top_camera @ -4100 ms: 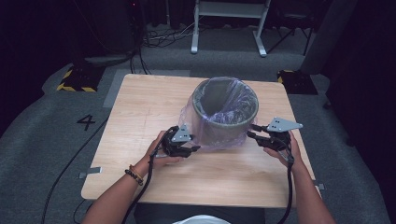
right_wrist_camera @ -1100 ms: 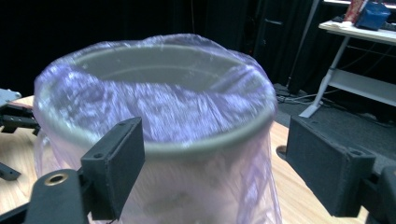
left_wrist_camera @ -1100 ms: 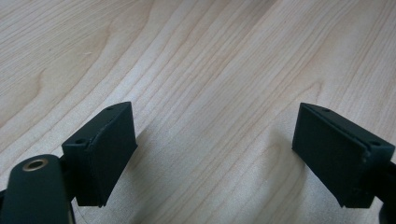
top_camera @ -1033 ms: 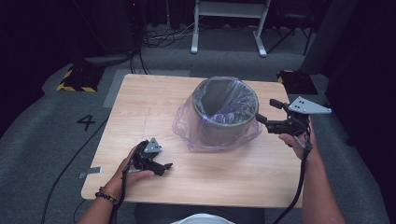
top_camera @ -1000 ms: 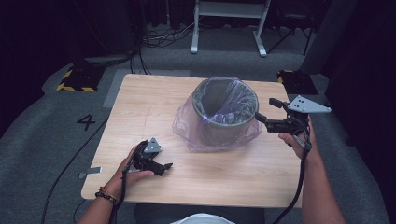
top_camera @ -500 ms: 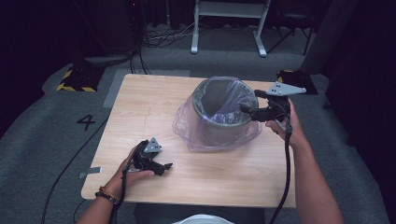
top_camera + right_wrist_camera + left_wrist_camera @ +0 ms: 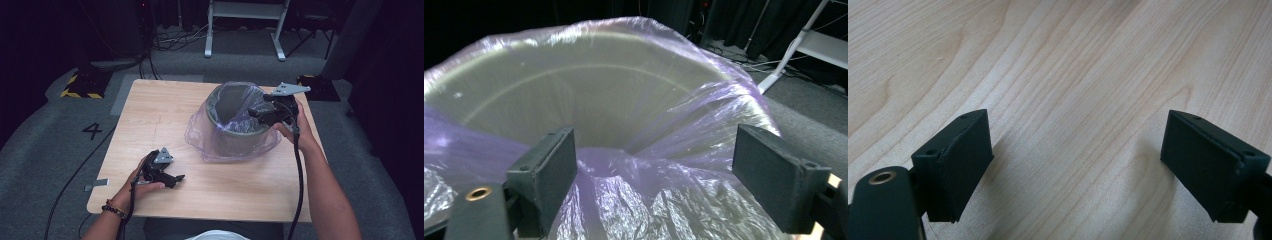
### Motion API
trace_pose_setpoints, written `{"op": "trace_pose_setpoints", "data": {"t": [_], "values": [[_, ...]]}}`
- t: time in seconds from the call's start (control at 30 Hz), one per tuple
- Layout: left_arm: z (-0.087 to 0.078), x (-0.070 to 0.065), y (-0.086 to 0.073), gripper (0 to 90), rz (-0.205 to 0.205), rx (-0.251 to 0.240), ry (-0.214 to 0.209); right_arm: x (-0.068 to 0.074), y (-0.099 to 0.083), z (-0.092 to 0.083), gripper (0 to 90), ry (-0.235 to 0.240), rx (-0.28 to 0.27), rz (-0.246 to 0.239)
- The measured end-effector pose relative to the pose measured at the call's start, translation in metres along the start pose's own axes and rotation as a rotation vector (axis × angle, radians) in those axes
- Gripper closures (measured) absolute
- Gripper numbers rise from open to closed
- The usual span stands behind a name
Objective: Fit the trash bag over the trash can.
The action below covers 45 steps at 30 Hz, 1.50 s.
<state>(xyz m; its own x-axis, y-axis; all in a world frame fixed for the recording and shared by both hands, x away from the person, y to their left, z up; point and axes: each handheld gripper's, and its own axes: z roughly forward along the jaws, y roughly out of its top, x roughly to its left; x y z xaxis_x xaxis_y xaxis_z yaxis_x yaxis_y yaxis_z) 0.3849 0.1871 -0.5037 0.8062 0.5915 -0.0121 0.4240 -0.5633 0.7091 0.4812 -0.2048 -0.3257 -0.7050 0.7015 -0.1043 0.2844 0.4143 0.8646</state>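
The right gripper (image 7: 255, 112) has come in from beyond the bin's right side and now hangs over the right rim of the grey bin (image 7: 235, 125), where a second ago it sat well clear of it. Its jaws stand apart, with the loose purple bag (image 7: 634, 200) bunched below and between them but not pinched. The left gripper (image 7: 175, 178) has stayed put, near the table's front edge and well apart from the bin, jaws wide with only bare wood beneath. The bag still drapes over the bin's rim and pools around its base.

The bin stands right of the middle of a pale wood-grain table (image 7: 150, 115). Around it lies grey carpet. Left of the table a large "4" (image 7: 93, 131) is marked on the floor, with a yellow-and-black striped block (image 7: 80, 86) behind it. Beyond the bin stands a white metal frame (image 7: 245, 25) among cables, before dark curtains.
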Motion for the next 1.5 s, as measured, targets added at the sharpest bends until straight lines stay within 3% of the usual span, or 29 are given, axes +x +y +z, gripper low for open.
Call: {"op": "trace_pose_setpoints", "data": {"t": [0.1, 0.37, 0.77, 1.1, 1.23, 1.5], "values": [[0.000, 0.000, 0.000, 12.9, 0.000, 0.000, 0.000, 0.003, 0.001, 0.005, 17.5, 0.016, 0.036, -0.014], [0.000, 0.000, 0.000, 12.8, 0.001, 0.000, -0.001, 0.003, 0.005, 0.014, 16.5, 0.028, 0.110, 0.012], [0.000, 0.000, 0.000, 12.8, 0.002, 0.000, -0.002, 0.002, 0.010, 0.027, 16.7, -0.011, 0.225, 0.006], [0.000, 0.001, 0.000, 12.8, 0.005, 0.001, -0.003, 0.001, 0.018, 0.028, 21.2, -0.007, 0.185, 0.038], [0.000, 0.001, 0.000, 12.8, 0.006, 0.001, -0.004, 0.002, 0.017, 0.034, 22.5, -0.001, 0.245, 0.021], [0.000, 0.001, 0.000, 12.7, 0.008, 0.000, -0.005, 0.009, 0.019, 0.038, 23.2, 0.017, 0.341, -0.083]]}}
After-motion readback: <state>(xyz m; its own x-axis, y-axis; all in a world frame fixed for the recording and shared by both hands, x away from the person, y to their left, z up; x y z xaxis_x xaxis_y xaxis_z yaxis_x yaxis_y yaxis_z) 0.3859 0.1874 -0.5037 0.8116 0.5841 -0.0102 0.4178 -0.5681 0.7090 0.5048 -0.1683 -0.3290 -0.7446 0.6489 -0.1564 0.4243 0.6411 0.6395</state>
